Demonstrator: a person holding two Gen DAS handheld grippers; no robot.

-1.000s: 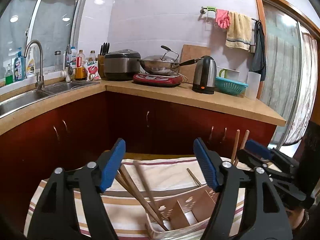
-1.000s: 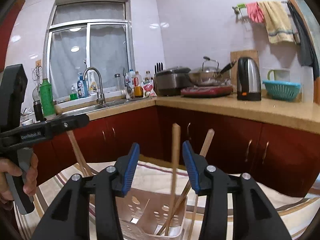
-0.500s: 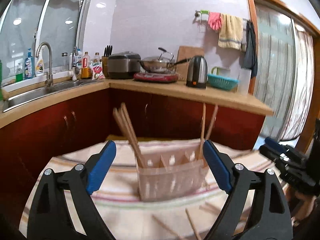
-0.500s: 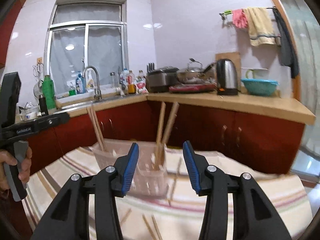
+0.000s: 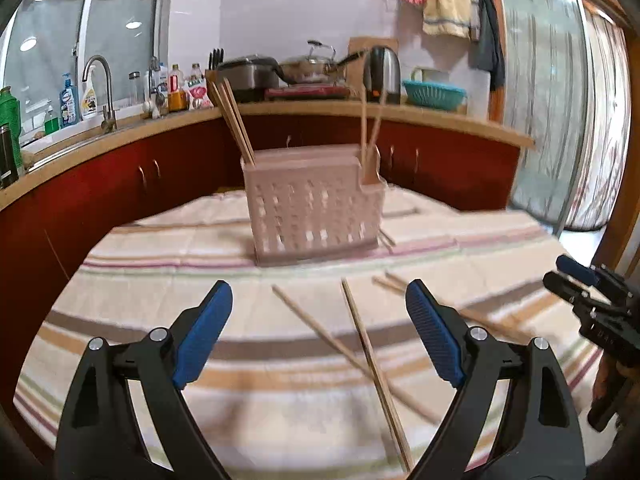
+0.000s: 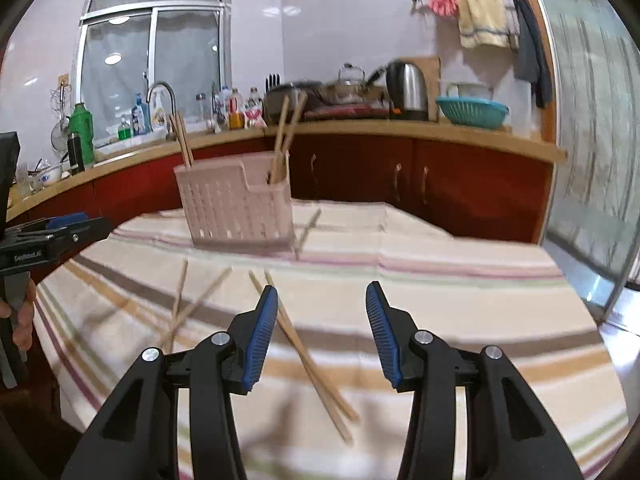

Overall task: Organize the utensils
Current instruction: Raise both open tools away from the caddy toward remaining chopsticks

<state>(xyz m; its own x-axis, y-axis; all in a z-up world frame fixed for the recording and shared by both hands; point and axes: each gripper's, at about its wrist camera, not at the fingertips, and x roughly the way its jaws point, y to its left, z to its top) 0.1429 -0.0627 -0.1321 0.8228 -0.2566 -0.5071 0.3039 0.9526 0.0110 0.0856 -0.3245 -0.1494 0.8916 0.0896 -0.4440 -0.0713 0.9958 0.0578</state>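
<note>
A pink perforated utensil holder [image 5: 316, 204] stands upright on the striped cloth, also in the right wrist view [image 6: 236, 208]. It holds two chopsticks [image 5: 234, 120] at its left end and two more [image 5: 370, 128] at its right end. Several loose wooden chopsticks [image 5: 368, 352] lie on the cloth in front of it, also in the right wrist view [image 6: 308, 356]. My left gripper [image 5: 320, 328] is open and empty above the loose chopsticks. My right gripper [image 6: 322, 320] is open and empty, low over the cloth; it also shows at the right edge of the left wrist view [image 5: 580, 284].
The striped tablecloth [image 5: 140, 288] covers the table. Behind it runs a red cabinet with a wooden counter [image 5: 440, 120] carrying a kettle [image 5: 382, 68], a teal basket [image 5: 434, 94], a wok and a sink tap [image 5: 100, 88]. A glass door [image 5: 560, 100] stands at the right.
Both grippers have pulled back and down from above the holder. The holder now stands farther off, and the loose chopsticks on the cloth have come into view. The right gripper has opened wider.
</note>
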